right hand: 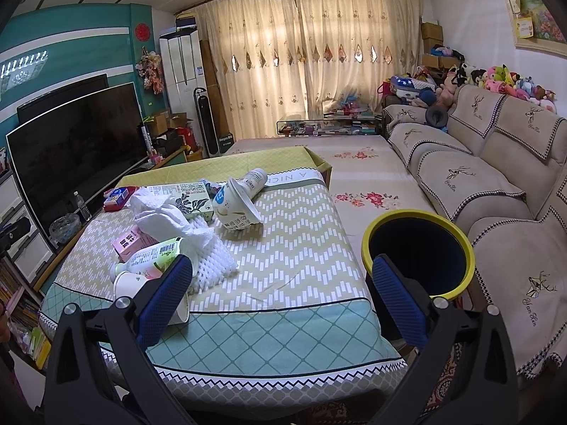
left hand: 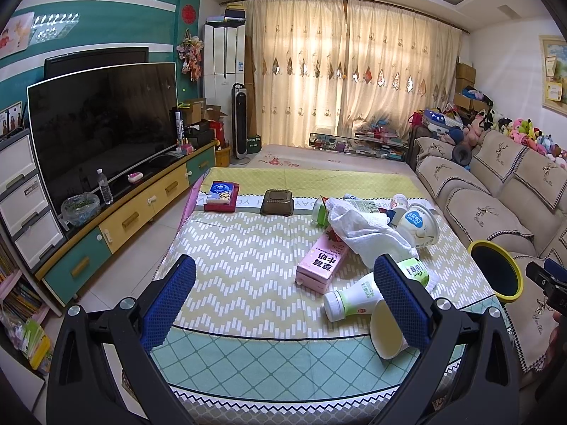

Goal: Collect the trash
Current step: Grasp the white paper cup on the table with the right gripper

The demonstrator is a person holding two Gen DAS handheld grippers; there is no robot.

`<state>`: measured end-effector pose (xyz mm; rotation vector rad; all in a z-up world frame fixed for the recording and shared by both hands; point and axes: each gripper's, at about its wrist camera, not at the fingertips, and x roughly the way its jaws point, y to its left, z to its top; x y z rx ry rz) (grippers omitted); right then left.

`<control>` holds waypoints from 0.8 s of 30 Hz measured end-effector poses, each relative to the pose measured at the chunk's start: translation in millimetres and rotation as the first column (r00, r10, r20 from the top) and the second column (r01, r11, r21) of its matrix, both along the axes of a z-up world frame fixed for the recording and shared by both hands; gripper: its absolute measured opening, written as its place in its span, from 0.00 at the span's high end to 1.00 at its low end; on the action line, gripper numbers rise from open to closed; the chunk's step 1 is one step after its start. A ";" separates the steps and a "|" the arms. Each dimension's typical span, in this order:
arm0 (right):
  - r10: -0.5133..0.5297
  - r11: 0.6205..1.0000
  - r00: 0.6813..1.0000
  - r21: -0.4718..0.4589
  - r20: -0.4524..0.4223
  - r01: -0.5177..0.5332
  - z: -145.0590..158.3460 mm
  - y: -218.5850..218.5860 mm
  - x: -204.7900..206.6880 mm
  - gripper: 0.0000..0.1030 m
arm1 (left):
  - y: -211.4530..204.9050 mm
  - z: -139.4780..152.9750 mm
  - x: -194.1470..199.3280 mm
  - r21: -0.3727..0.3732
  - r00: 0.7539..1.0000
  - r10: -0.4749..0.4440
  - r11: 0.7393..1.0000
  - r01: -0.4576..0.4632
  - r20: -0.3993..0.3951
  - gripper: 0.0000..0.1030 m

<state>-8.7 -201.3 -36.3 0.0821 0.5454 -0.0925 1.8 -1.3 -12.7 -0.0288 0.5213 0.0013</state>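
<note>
Both wrist views face curtains, sharing table point(left hand: 248, 248), seemingly close

home living rm, TV point(left hand: 102, 124), sofa point(right hand: 460, 177), curtains point(left hand: 354, 71)

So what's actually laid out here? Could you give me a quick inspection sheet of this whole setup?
Surface: table under a patterned cloth.
Job's things: pink carton, white bottle lying down, paper cup tipped over, crumpled tissue, yogurt tub; yellow-rimmed bin beside the table, by the sofa.
Clutter: tissue pack, brown box.
Grippers: left gripper and right gripper open, holding nothing.
Cables: nothing seen.
Surroundings: television, sofa, curtains.
</note>
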 end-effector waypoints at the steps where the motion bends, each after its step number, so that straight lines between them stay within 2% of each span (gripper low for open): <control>1: 0.000 1.000 1.000 0.000 0.000 0.000 -0.2 0.2 0.0 0.06 | -0.3 -0.6 0.3 0.000 1.000 0.000 1.000 0.000 -0.001 0.04; 19: 0.000 1.000 1.000 0.001 -0.004 0.000 0.0 -0.1 1.0 0.06 | -0.4 -2.2 0.9 0.000 1.000 0.000 1.000 0.000 -0.004 0.04; 24: 0.022 1.000 0.999 0.012 -0.031 -0.022 -12.7 7.8 2.5 0.06 | -1.0 -2.7 1.1 0.000 1.000 0.001 1.000 -0.001 -0.004 0.04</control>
